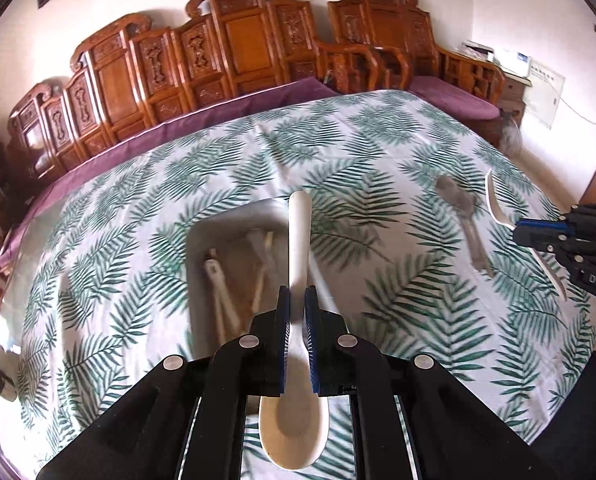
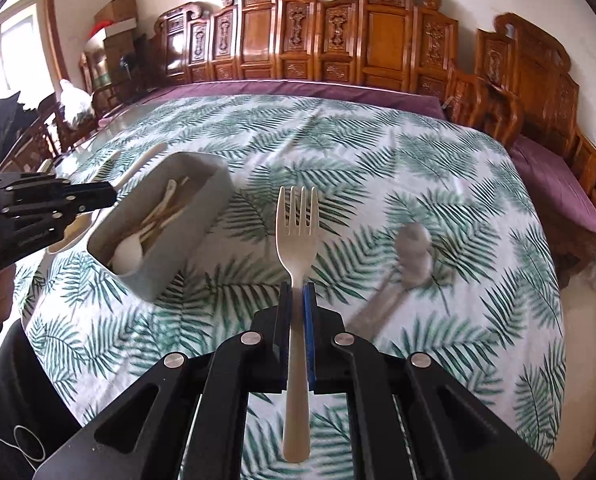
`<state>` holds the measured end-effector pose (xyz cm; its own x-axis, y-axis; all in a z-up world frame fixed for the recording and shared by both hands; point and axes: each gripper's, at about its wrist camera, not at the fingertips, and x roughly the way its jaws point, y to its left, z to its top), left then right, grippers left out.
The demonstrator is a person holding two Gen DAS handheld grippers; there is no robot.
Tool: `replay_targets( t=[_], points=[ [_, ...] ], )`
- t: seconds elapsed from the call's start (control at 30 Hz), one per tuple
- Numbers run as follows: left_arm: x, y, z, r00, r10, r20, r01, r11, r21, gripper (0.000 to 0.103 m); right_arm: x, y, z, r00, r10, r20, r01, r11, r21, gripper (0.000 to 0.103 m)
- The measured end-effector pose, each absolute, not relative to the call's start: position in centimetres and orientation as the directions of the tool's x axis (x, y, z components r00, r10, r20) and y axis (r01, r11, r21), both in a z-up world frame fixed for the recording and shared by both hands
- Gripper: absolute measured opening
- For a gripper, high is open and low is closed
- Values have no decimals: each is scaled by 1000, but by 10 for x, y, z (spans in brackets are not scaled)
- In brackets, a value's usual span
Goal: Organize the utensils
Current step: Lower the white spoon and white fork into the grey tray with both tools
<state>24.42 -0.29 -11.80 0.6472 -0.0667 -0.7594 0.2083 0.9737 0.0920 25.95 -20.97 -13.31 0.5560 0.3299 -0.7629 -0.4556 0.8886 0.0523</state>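
1. The cream spoon is nearest the left wrist lens: its bowl hangs below the left gripper, whose jaws are clamped on the handle, and the handle points up and away along the fingers
2. In the right wrist view the fork is pinched at mid-handle by the right gripper, tines pointing forward, in line with the fingers
3. The grey bin is the judged destination. It stands on the leaf-print cloth, already holding pale utensils
4. Deciding relation: the bin lies directly ahead of and below the spoon, its long axis roughly parallel to the handle, whereas from the fork it lies well off to the left. The left hand is therefore nearer
5. A grey spoon lies loose on the cloth, right of the fork
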Motion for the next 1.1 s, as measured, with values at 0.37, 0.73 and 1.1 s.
replay_targets(
  t=[0.37,0.73,1.1],
  points=[
    [268,42,-129,643,-87,-761,180,983,40,7,262,-140,-123,530,389,-753,-525,848,68,7],
    [282,48,-145,647,-132,-751,195,981,-4,8,257,-101,-127,507,401,-763,-554,830,68,7],
    [252,71,-114,713,-139,-688,162,986,-32,34,270,-81,-140,494,391,-777,-545,835,74,7]
  ],
)
